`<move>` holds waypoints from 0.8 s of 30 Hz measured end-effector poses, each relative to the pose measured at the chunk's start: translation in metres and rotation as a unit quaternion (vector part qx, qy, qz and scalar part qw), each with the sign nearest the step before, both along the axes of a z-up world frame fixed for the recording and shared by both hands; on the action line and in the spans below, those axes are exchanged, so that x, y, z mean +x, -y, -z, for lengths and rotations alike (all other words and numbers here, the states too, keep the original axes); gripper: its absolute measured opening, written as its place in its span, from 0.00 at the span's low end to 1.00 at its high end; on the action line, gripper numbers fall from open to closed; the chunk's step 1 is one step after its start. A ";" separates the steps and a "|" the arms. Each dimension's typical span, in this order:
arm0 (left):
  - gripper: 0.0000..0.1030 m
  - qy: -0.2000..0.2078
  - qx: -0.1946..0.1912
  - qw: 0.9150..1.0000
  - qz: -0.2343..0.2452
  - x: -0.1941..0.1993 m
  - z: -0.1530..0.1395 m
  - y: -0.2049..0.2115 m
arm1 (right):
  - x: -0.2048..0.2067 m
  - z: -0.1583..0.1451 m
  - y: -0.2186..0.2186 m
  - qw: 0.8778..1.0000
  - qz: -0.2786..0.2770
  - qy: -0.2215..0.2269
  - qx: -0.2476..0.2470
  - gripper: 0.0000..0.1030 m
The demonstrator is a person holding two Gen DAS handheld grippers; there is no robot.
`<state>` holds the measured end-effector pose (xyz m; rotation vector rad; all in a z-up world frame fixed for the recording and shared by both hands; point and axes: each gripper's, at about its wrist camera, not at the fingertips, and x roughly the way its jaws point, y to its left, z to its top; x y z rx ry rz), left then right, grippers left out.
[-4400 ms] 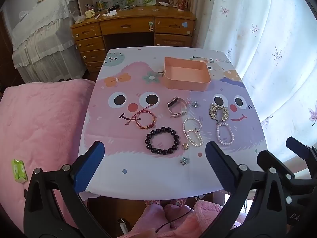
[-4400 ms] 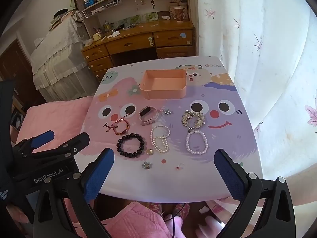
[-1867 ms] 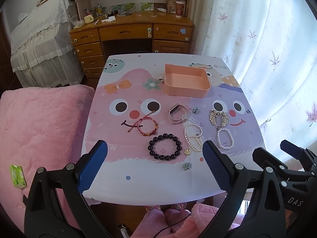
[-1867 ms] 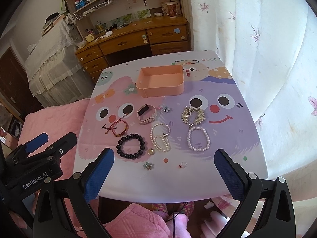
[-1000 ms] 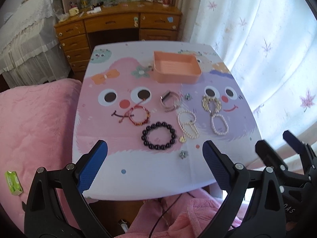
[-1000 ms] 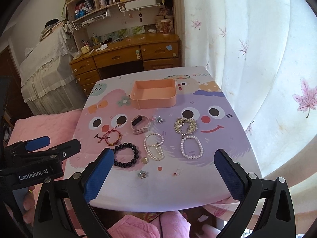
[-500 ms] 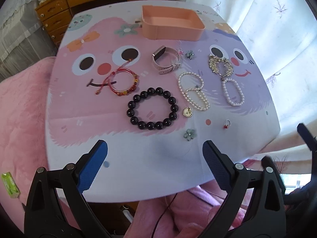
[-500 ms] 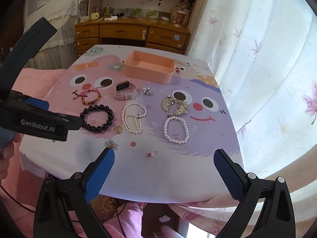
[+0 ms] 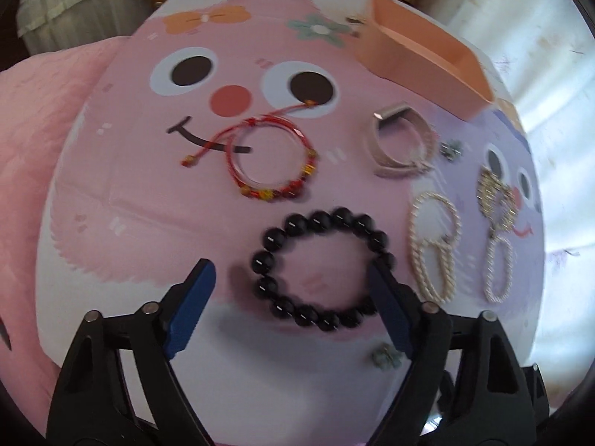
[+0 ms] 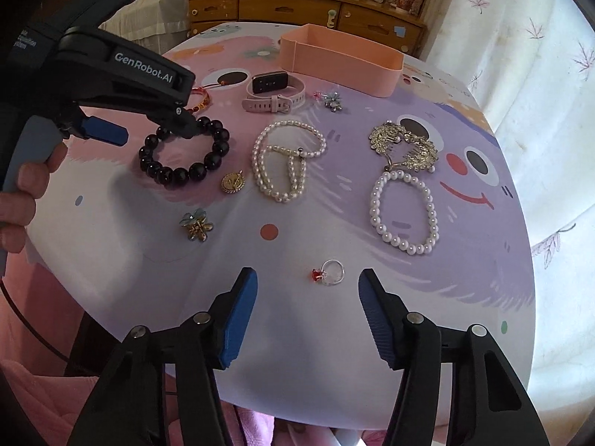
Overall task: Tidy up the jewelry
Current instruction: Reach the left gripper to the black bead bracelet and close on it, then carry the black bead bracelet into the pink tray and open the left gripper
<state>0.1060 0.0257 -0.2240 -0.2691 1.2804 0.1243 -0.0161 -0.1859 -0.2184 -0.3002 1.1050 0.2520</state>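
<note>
My left gripper point(image 9: 290, 282) is open, its blue fingers either side of a black bead bracelet point(image 9: 319, 267) on the table; it also shows in the right wrist view point(image 10: 148, 126). My right gripper point(image 10: 306, 290) is open, just short of a small ring with a red stone point(image 10: 329, 272). Other jewelry lies loose: a red cord bracelet point(image 9: 271, 163), a pink watch band point(image 9: 403, 145), a doubled pearl strand point(image 10: 286, 160), a pearl bracelet point(image 10: 405, 212), a gold comb piece point(image 10: 403, 145), a gold pendant point(image 10: 233, 182) and two flower brooches point(image 10: 196, 225). A pink tray point(image 10: 340, 57) stands at the back.
The table point(image 10: 483, 278) has a cartoon-face cover in pink and purple. A pink quilt point(image 9: 33, 141) lies to its left. A wooden desk with drawers point(image 10: 305, 5) stands behind, and a white curtain point(image 10: 539, 74) hangs at the right.
Both grippers have dropped down and forward toward the table. The left one now straddles the black bead bracelet; the right one has come close to the ring.
</note>
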 end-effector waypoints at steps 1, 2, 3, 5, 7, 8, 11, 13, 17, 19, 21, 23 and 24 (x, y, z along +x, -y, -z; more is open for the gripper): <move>0.72 -0.004 0.010 1.000 -0.007 0.002 0.001 -0.002 | 0.003 0.002 0.003 1.000 -0.008 -0.007 0.003 0.43; 0.71 -0.006 0.023 1.000 -0.019 0.003 0.003 -0.004 | 0.005 0.005 0.004 1.000 -0.019 -0.013 0.009 0.40; 0.71 -0.007 0.031 0.999 -0.030 0.003 0.004 -0.007 | 0.007 0.009 0.006 0.999 -0.033 -0.016 0.014 0.39; 0.68 -0.014 0.036 0.998 -0.042 0.004 0.008 -0.010 | 0.008 0.009 0.009 0.998 -0.057 -0.019 0.011 0.35; 0.56 -0.026 0.038 0.998 -0.051 0.005 0.013 -0.012 | 0.010 0.010 0.011 0.997 -0.076 -0.024 0.016 0.31; 0.52 -0.034 0.039 0.997 -0.058 0.003 0.015 -0.013 | 0.012 0.011 0.013 0.996 -0.085 -0.025 0.019 0.26; 0.36 -0.023 0.045 0.997 -0.065 0.001 0.016 -0.013 | 0.014 0.011 0.014 0.994 -0.107 -0.022 0.015 0.14; 0.25 -0.016 0.047 0.997 -0.056 0.000 0.016 -0.011 | 0.019 0.012 0.018 0.993 -0.109 -0.029 0.029 0.09; 0.12 -0.014 0.054 0.998 -0.042 0.000 0.018 -0.007 | 0.028 0.013 0.024 0.992 -0.109 -0.044 0.049 0.09; 0.12 -0.013 0.048 0.998 -0.047 0.001 0.018 -0.010 | 0.025 0.010 0.022 0.991 -0.109 -0.050 0.054 0.08; 0.12 -0.010 0.040 0.998 -0.049 0.000 0.019 -0.014 | 0.027 0.006 0.023 0.991 -0.106 -0.053 0.063 0.07; 0.12 -0.006 0.035 0.998 -0.048 0.002 0.017 -0.016 | 0.031 0.000 0.024 0.991 -0.100 -0.053 0.073 0.07; 0.12 -0.003 0.034 0.998 -0.046 -0.001 0.013 -0.015 | 0.033 -0.003 0.023 0.991 -0.097 -0.050 0.075 0.07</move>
